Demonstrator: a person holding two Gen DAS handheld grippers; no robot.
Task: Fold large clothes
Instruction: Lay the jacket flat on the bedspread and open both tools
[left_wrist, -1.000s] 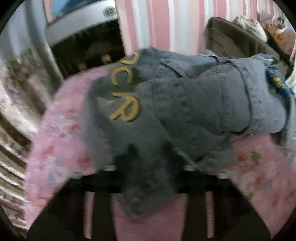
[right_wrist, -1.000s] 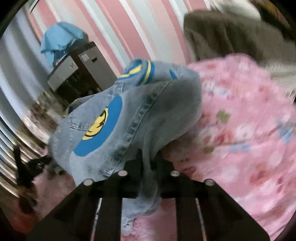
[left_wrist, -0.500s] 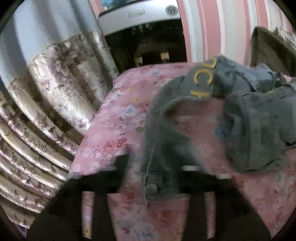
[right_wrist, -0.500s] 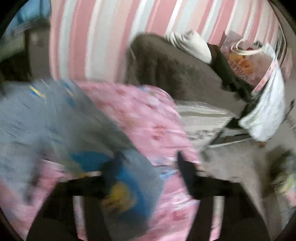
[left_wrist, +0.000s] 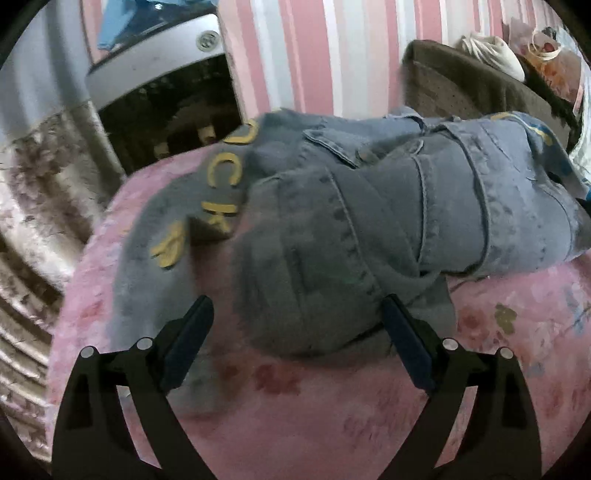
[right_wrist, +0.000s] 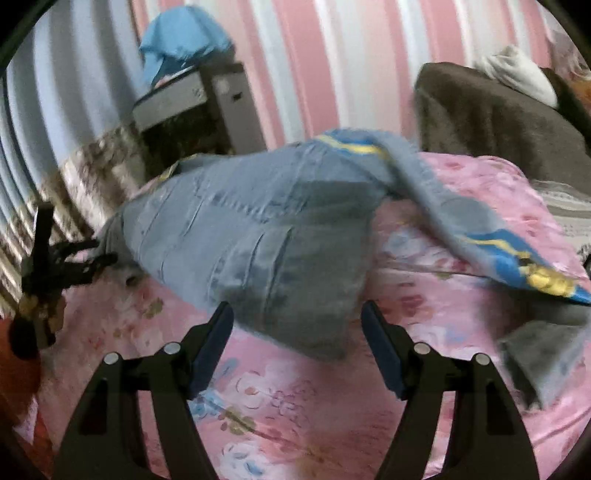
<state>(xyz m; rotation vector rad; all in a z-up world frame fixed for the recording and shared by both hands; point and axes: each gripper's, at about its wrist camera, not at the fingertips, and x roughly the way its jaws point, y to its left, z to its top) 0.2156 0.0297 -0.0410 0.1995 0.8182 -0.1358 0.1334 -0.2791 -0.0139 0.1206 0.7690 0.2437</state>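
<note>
Denim jacket (left_wrist: 369, 221) lies bunched on the pink floral bedspread (left_wrist: 332, 424). My left claw (left_wrist: 297, 319) has just been spreading; my right claw (right_wrist: 297, 325) stands apart. Neither grips the cloth.

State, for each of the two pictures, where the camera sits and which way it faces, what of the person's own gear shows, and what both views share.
Left wrist: sits on the left tool, facing down and forward over the denim jacket on the pink floral bedspread; only its two open fingers show.
Right wrist: sits on the right tool, facing the jacket's bulk and its sleeve; its open fingers show, with the left tool at the left edge.
Shared: jacket, bedspread, striped wall, brown blanket.
</note>
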